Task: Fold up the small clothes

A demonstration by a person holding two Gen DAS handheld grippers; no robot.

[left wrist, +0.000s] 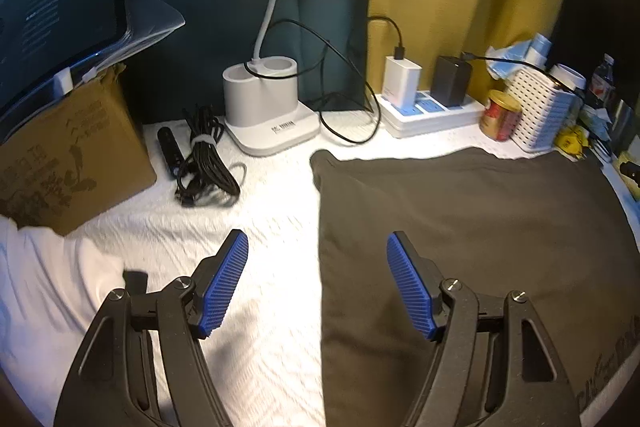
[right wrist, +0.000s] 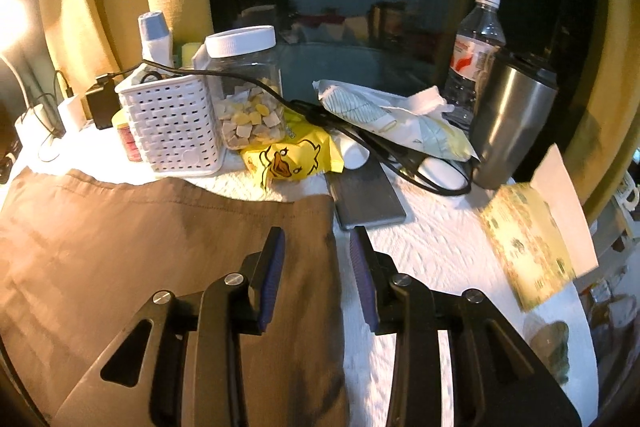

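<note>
A brown garment (left wrist: 472, 243) lies flat on the white table cover (left wrist: 272, 227). My left gripper (left wrist: 318, 247) is open and empty, hovering over the garment's left edge, one finger over the cover and one over the cloth. In the right wrist view the same garment (right wrist: 160, 239) fills the left half. My right gripper (right wrist: 318, 243) is open and empty, straddling the garment's right edge near its far corner.
A cardboard box (left wrist: 68, 155), coiled cable (left wrist: 204, 163), lamp base (left wrist: 268, 107) and power strip (left wrist: 428, 107) line the back. A white basket (right wrist: 172, 127), jar (right wrist: 248, 87), yellow bag (right wrist: 292, 155), tablet (right wrist: 364, 195), steel tumbler (right wrist: 512, 123), water bottle (right wrist: 476, 51) and yellow card (right wrist: 528, 247) crowd the right.
</note>
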